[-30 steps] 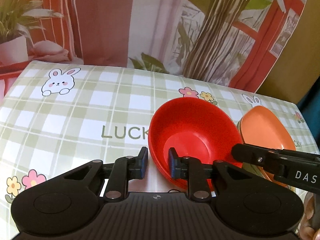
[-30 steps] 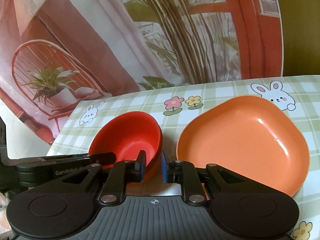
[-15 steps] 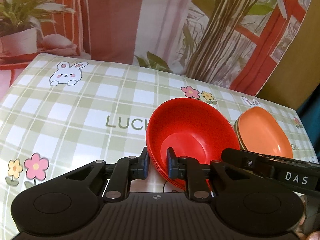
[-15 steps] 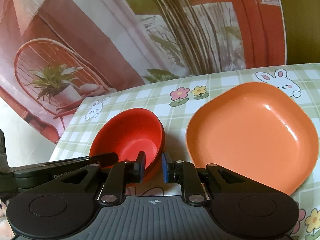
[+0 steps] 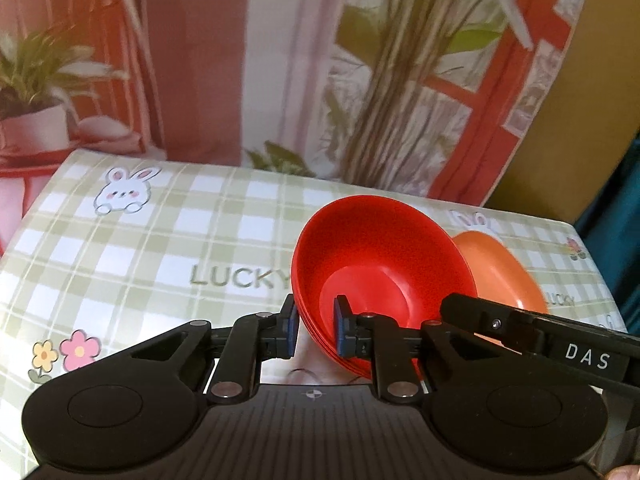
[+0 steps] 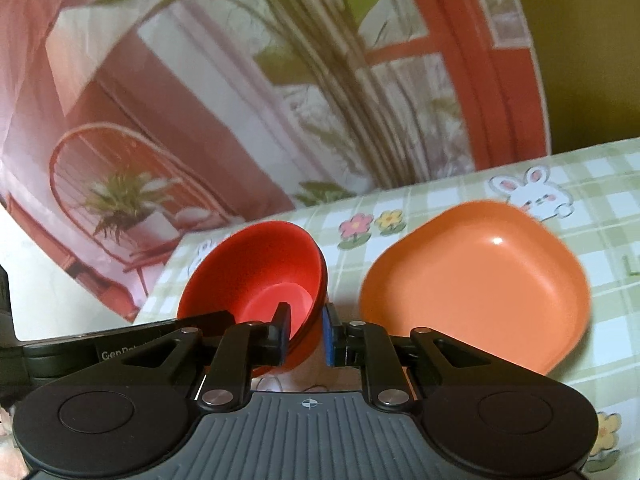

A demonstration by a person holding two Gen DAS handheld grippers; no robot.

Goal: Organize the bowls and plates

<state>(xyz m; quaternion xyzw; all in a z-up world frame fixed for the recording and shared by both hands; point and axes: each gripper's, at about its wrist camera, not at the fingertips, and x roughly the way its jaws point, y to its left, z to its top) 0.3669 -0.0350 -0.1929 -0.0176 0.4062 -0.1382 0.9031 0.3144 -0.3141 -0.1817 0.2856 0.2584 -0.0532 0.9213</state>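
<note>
Two hand-held grippers share one red bowl (image 5: 376, 264) above a surface (image 5: 160, 248) covered in a green and white checked cloth printed with rabbits, flowers and the word LUCKY.

In the left wrist view, the left gripper (image 5: 316, 330) fills the bottom of the frame. Its jaws are nearly closed on the bowl's near rim, one blue pad outside the wall and one inside. The bowl sits at the centre, tilted, its open side facing the camera. Ridges along its lower edge suggest several nested bowls, though the count is unclear. The right gripper (image 5: 532, 332) reaches in from 4 o'clock, a black bar marked DAS crossing the bowl's right rim.

In the right wrist view, the right gripper (image 6: 306, 330) holds the same bowl (image 6: 256, 268), which lies at 9 o'clock of centre. Its jaws are nearly closed across the rim, one pad inside and one outside. An orange plate (image 6: 476, 280) rests on the surface at 3 o'clock, just beside the bowl.

A printed backdrop (image 5: 280, 60) of curtains, plants and a red window frame stands behind.
</note>
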